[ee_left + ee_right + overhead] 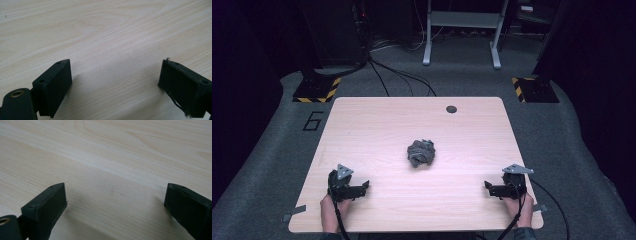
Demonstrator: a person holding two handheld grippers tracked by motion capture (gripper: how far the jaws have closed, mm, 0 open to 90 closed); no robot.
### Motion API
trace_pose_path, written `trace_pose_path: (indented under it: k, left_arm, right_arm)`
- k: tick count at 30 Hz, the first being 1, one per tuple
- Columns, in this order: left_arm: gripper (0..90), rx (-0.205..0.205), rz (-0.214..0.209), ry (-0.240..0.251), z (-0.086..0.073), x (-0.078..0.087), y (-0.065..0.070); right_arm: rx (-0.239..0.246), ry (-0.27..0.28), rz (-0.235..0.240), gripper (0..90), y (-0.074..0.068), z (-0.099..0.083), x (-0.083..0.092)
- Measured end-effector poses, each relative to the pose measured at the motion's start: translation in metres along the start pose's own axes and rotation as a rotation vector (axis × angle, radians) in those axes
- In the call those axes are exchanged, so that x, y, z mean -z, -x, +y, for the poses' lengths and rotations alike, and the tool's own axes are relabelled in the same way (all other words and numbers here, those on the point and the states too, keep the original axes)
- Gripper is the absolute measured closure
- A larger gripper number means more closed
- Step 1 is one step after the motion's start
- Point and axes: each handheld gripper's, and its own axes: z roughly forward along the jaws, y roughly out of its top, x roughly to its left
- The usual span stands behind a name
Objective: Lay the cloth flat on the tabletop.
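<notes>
On the pale wood-grain table (377, 125), a crumpled grey cloth (421, 152) lies near the middle, well apart from both tongs. The left tongs (363, 187) rest near the front left corner and the right tongs (488, 187) near the front right corner, each held by a hand coming in from the bottom edge and each pointing inward toward the other. In the left gripper view the left tongs (115, 82) stand wide with nothing but bare wood between the jaws, and in the right gripper view the right tongs (116, 205) stand just as wide over bare wood. A small dark round hole (451, 109) sits near the table's far edge. Around the table lies grey carpet (562, 135), marked with a number six (313, 120) at the left. Beyond it stand two bases with yellow-and-black hazard stripes (317, 90), black cables (402, 75) and a light grey metal frame (462, 30), in a dark room.
</notes>
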Motion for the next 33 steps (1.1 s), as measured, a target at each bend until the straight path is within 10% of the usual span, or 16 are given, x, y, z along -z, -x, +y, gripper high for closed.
trace_pose_path:
  k: [14, 33]
  left_arm:
    - [11.0, 0.003, 0.000, 0.005, 0.000, 0.000, 0.000]
    - [9.7, 0.000, -0.006, -0.001, 0.000, 0.000, -0.001]
  right_arm:
    - [0.038, -0.032, -0.024, 0.0, -0.021, 0.020, -0.005]
    - [0.182, -0.008, 0.228, 2.3, -0.105, 0.095, -0.037]
